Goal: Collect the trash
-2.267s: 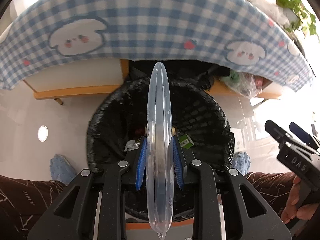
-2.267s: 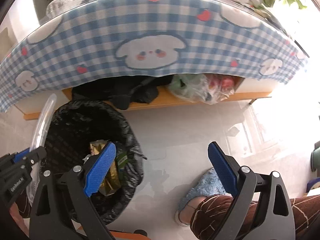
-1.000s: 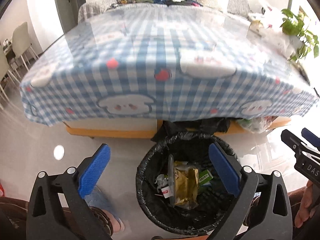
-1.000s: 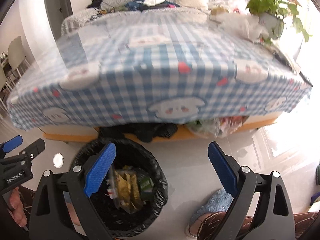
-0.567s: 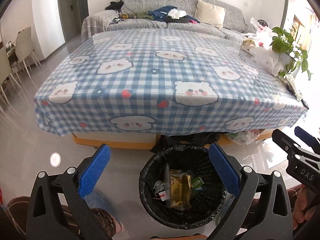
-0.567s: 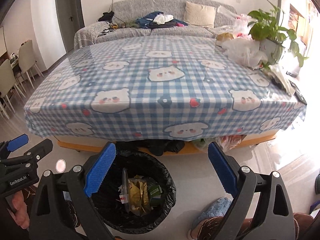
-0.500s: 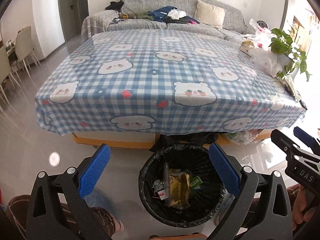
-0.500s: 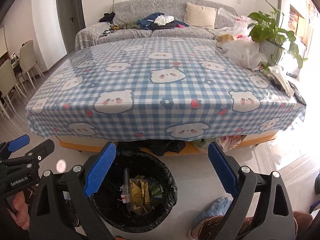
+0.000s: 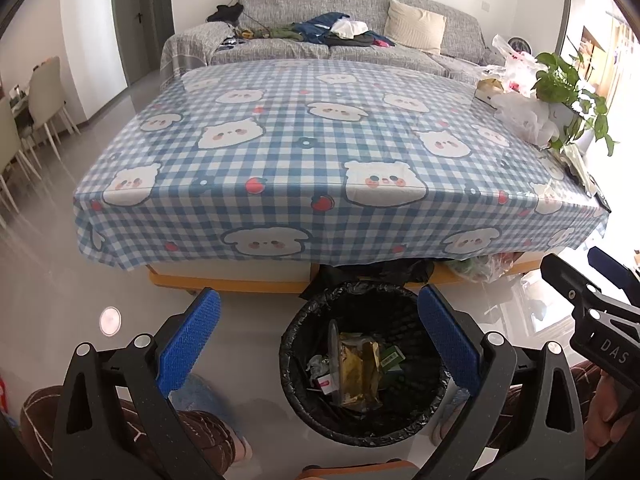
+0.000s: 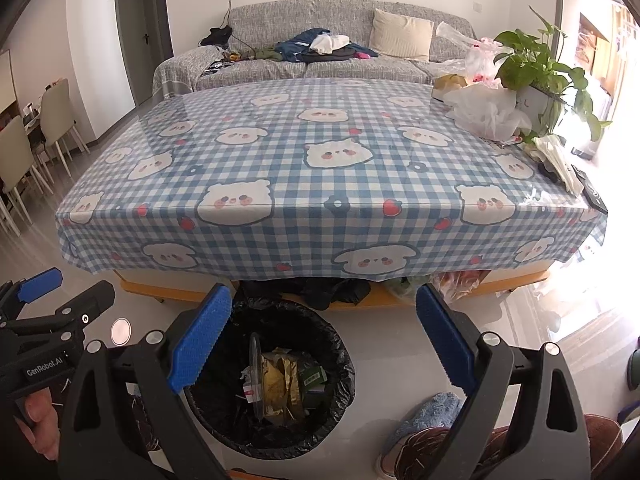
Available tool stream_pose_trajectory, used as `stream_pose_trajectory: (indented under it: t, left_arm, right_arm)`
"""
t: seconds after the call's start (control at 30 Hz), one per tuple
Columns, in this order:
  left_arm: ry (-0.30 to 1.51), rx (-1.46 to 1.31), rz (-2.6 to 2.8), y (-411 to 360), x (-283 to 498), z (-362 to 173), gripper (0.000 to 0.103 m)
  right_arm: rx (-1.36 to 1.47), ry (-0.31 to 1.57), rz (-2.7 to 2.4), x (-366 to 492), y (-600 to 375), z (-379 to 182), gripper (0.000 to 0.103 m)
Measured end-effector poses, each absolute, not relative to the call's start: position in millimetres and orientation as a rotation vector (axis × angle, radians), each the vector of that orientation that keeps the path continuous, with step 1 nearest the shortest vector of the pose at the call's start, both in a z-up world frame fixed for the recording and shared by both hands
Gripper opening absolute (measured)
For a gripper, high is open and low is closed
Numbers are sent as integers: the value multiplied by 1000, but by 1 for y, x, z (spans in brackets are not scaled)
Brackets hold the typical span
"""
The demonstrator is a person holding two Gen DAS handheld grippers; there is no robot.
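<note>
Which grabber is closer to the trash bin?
Left, though only slightly. The left gripper hangs right over the trash bin, its fingers framing it. The right gripper sits a bit off to the bin's right side.

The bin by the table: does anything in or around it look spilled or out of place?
Nothing looks spilled. The trash bin stands upright, its black liner folded over the rim. The clear plastic lid stands on edge inside, beside a gold wrapper. The floor beside it shows no litter.
</note>
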State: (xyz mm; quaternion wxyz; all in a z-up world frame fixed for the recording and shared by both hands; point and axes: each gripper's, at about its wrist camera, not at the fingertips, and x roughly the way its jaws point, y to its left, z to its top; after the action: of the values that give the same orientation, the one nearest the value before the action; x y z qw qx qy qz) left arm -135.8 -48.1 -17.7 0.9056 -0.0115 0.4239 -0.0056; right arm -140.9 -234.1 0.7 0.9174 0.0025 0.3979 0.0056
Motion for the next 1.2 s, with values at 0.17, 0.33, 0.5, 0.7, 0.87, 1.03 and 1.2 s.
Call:
stream_pose_trajectory:
  t: [0.17,0.33,0.5,0.7,0.87,1.03,1.2]
  left_arm:
    - [876,-21,-11,-49,-135,-18,97]
    - [878,-21,-15,-50,-135,-18,97]
    - [877,-20,-17,-50,-135,-19,97]
    - [877,-17,-16,-51,-135,-19,97]
    - [877,-19,-17,-51,-135,-19,97]
    - [877,-19,-17,-51,-135,-19,97]
    - [876,-17,-17,-51,-136,-19,97]
  right_arm:
    - [-4,819,7,-141,-234,-1,90]
    - [-1,821,4,-140,-234,-1,90]
    - [3,822,4,-140,-235,-2,90]
    - [2,821,4,-140,-235,-2,90]
    - [3,822,4,-140,-235,-2,90]
    - [5,822,5,-140,-235,-2,90]
    - [3,821,4,-140,-235,-2,90]
